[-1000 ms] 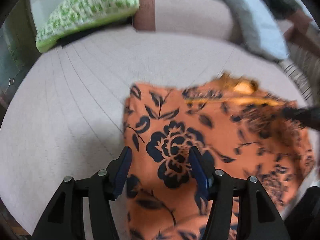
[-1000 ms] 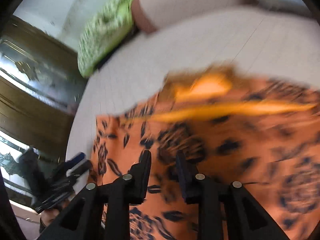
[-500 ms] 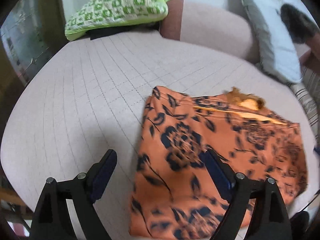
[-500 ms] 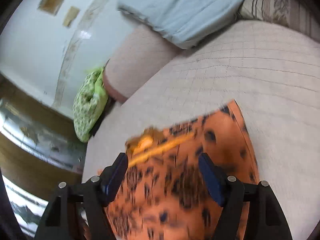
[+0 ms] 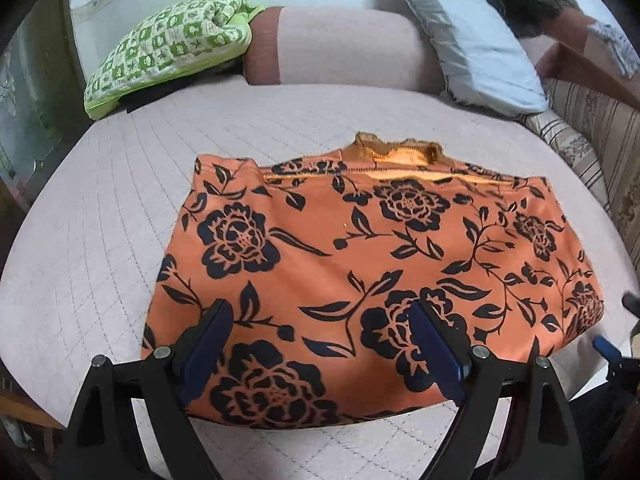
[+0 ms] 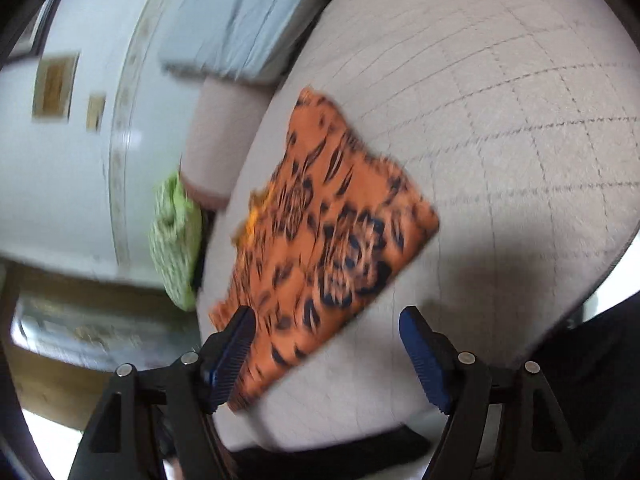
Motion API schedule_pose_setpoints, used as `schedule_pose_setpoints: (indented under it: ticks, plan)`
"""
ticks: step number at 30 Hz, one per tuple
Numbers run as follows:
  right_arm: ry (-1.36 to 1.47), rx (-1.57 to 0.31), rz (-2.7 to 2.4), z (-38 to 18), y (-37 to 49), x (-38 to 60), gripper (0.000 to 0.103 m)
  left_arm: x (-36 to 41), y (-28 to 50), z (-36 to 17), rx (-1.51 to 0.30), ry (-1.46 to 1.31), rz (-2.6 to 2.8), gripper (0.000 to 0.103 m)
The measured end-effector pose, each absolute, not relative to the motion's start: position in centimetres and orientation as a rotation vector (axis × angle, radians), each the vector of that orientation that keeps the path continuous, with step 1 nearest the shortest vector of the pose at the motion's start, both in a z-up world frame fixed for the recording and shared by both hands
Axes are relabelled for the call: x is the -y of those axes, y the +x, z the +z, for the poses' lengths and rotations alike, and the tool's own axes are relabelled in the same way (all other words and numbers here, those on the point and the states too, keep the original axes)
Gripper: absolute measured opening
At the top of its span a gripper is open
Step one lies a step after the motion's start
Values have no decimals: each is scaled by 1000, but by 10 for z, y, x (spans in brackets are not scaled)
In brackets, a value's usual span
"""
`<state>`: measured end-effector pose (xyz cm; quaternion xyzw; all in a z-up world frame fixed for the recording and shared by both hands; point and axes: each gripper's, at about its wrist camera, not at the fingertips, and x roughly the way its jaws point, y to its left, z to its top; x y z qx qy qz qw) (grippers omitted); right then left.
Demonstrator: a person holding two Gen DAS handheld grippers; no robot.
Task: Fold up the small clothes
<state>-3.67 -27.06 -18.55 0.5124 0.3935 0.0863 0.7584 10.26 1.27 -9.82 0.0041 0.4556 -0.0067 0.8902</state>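
- The left tongs (image 5: 320,344) stand wide, with nothing gripped; their jaws have just been opening.
- The orange floral garment (image 5: 372,264) lies folded and flat on the quilted bed (image 5: 100,240), directly ahead of the left tongs; its near edge passes under both blue pads (image 5: 206,344) as seen from the left wrist, and contact cannot be confirmed.
- A plain orange neckband (image 5: 396,152) shows at the garment's far edge, away from the left tongs.
- The right tongs (image 6: 326,354) stand wide and hold nothing; their jaws have just been opening.
- In the right wrist view, which is rolled and blurred, the garment (image 6: 320,248) lies ahead and to the left of the right tongs, its near corner beside the left pad (image 6: 230,354); bare quilt fills the gap between the pads.
- Beyond the garment from the left tongs: a green patterned pillow (image 5: 168,44) far left, a pale bolster (image 5: 344,48) centre, a blue-grey pillow (image 5: 472,48) far right.
- The tip of the right tongs (image 5: 608,350) appears at the right edge of the left wrist view, just beside the garment's right corner.
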Motion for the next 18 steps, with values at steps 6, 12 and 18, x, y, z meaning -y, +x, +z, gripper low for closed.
schedule_pose_setpoints:
  ticks: [6, 12, 18]
  plan:
    - [1217, -897, 87, -208, -15, 279, 78, -5, 101, -97, -946, 15, -2, 90]
    - [1215, -882, 63, -210, -10, 283, 78, -1, 103, -96, -948, 21, -16, 90]
    - [1203, -881, 52, -208, -2, 282, 78, -4, 106, -102, -967, 11, -9, 90]
